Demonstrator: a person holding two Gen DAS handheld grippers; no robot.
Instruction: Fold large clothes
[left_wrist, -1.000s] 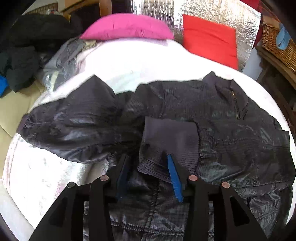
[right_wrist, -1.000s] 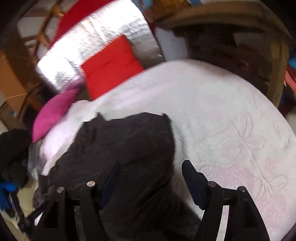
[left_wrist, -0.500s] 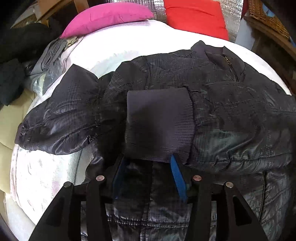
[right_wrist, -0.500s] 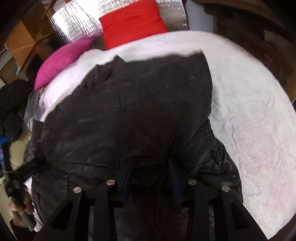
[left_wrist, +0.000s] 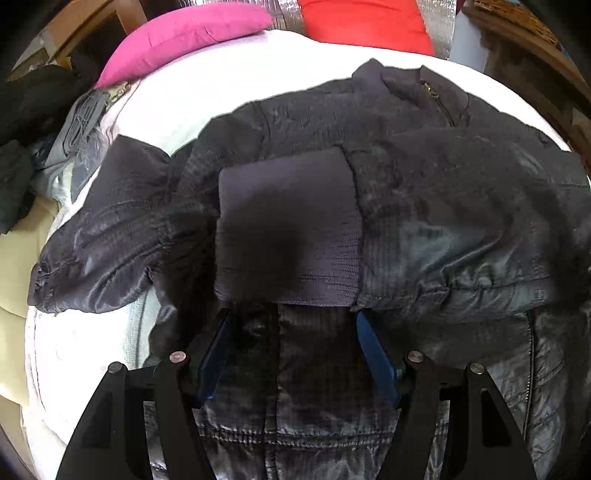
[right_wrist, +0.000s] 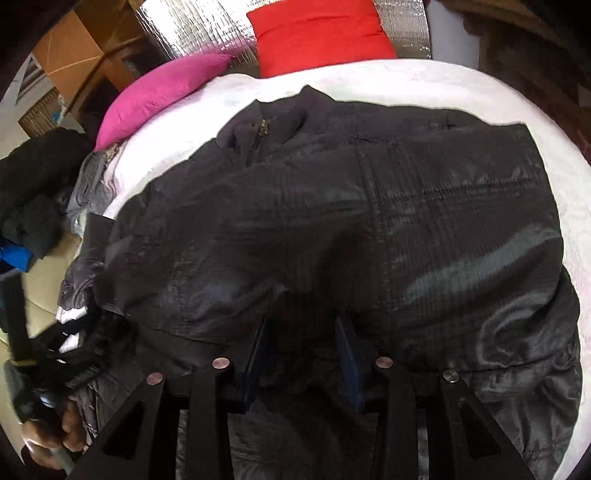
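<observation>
A shiny black padded jacket (left_wrist: 443, 221) lies spread on the white bed, collar toward the pillows. One sleeve is folded across its front, and the sleeve's knitted cuff (left_wrist: 288, 236) lies just beyond my left gripper (left_wrist: 291, 321), which is open and holds nothing. In the right wrist view the jacket (right_wrist: 369, 221) fills the middle. My right gripper (right_wrist: 301, 328) is open over the folded sleeve, its blue pads (right_wrist: 347, 354) just above the fabric. The other sleeve (left_wrist: 103, 251) lies out to the left.
A pink pillow (left_wrist: 181, 40) and a red pillow (left_wrist: 365, 22) lie at the head of the white bed (left_wrist: 177, 107). A pile of dark and grey clothes (left_wrist: 44, 125) sits at the left. A wicker shelf (left_wrist: 524, 44) stands at the right.
The left gripper has let go of the cuff and opened; the sleeve now lies across the jacket front. The right gripper has swung from the bed's right side over the jacket and lowered.
</observation>
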